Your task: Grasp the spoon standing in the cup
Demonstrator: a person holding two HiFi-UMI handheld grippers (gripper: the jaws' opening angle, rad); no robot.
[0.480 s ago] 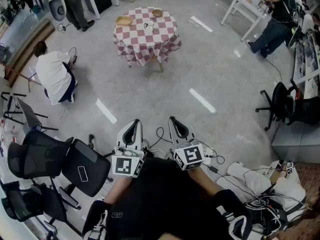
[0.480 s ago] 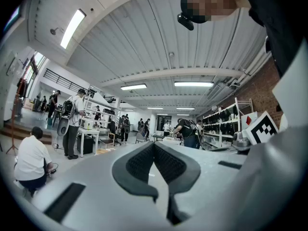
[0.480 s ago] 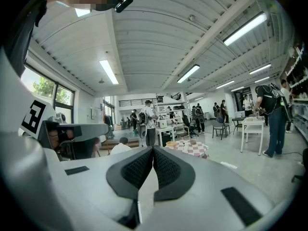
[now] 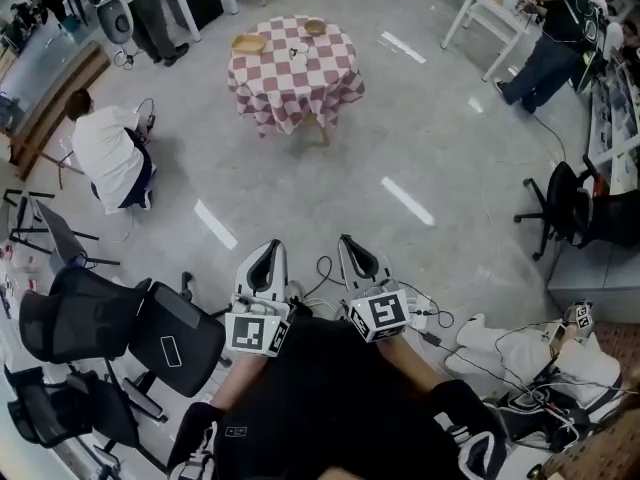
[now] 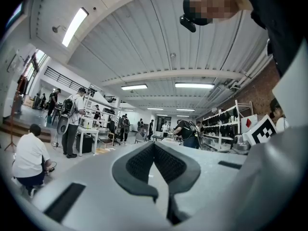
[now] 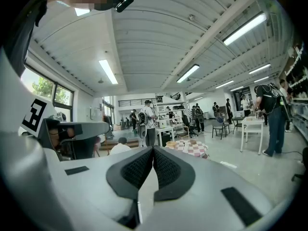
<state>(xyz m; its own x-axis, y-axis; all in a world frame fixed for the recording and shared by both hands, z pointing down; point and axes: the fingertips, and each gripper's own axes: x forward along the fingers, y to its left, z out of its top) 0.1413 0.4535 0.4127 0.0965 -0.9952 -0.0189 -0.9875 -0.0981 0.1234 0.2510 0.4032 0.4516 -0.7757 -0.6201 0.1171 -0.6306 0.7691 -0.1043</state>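
A round table with a red-and-white checked cloth (image 4: 293,78) stands far ahead across the floor, and shows small in the right gripper view (image 6: 193,148). On it lie two shallow bowls (image 4: 247,42) and a small dark item (image 4: 295,52), too small to tell as cup or spoon. My left gripper (image 4: 268,251) and right gripper (image 4: 352,243) are held close to my body, side by side, pointing toward the table. Both are shut with nothing between the pads, as the left gripper (image 5: 154,146) and the right gripper (image 6: 153,150) show in their own views.
Black office chairs (image 4: 165,338) crowd my left. A person in white crouches on the floor (image 4: 105,153). Cables run over the floor by my feet (image 4: 430,318). A white table (image 4: 495,3) with a person beside it (image 4: 550,38) and another chair (image 4: 560,203) stand at the right.
The grippers hold the same pose. The head view has shifted only slightly; the white bundle and cables at the lower right sit a little differently in frame.
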